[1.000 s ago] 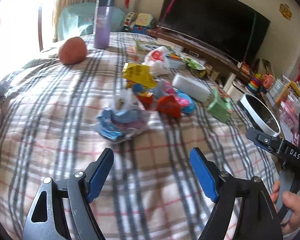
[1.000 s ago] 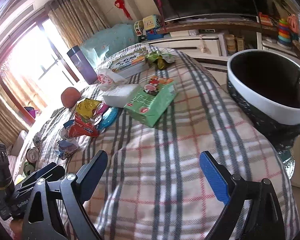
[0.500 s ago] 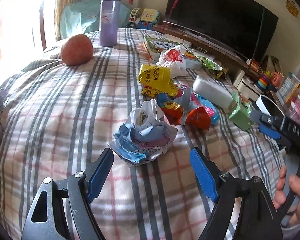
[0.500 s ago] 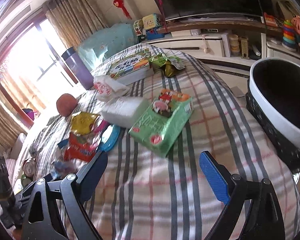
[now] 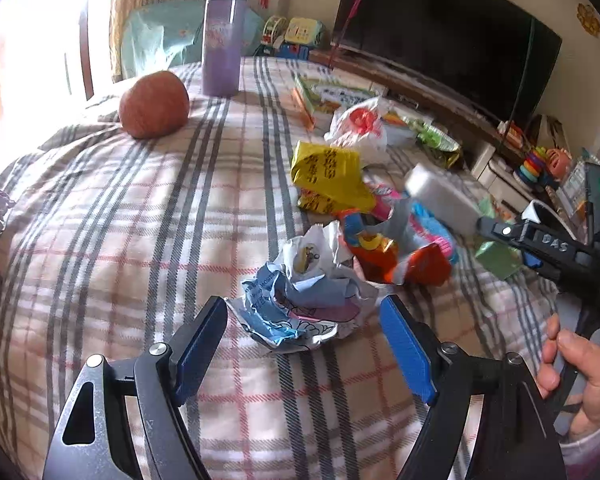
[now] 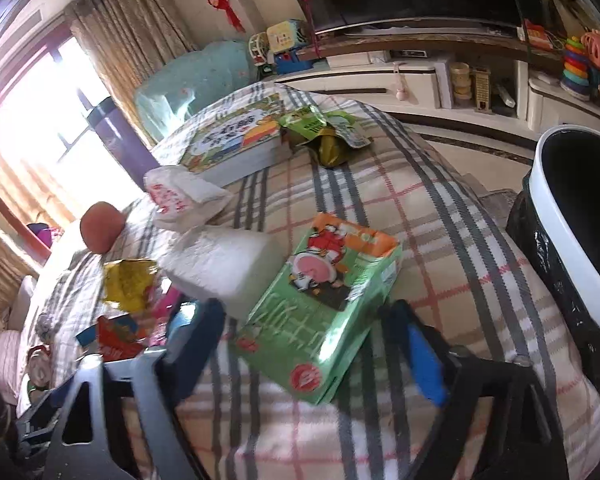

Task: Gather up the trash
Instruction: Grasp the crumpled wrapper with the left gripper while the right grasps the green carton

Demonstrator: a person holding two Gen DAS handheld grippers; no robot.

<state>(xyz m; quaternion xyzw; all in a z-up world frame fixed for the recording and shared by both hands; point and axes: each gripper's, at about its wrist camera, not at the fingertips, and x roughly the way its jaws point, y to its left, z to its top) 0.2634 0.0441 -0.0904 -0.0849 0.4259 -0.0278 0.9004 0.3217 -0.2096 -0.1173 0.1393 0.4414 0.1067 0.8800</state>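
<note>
My left gripper [image 5: 304, 320] is open, its blue pads on either side of a crumpled blue and white wrapper [image 5: 304, 304] on the plaid cloth. Beyond lie an orange wrapper [image 5: 396, 256], a yellow packet [image 5: 332, 176] and a white plastic bag [image 5: 360, 128]. My right gripper [image 6: 312, 324] is open, with a flat green carton [image 6: 324, 308] between its fingers. A white foam block [image 6: 220, 264] lies to the carton's left. A white-rimmed black bin [image 6: 572, 240] stands to the right, off the cloth's edge. The right gripper also shows in the left wrist view [image 5: 532, 240].
An orange-brown ball [image 5: 154, 104] and a purple bottle [image 5: 222, 40] stand at the far left. A picture book [image 6: 236, 140] and a green packet [image 6: 328, 136] lie at the back. A TV [image 5: 440, 36] on a low cabinet stands behind.
Both grippers have moved forward. The crumpled wrapper now sits between the left fingers, and the green carton between the right fingers. Both stay open.
</note>
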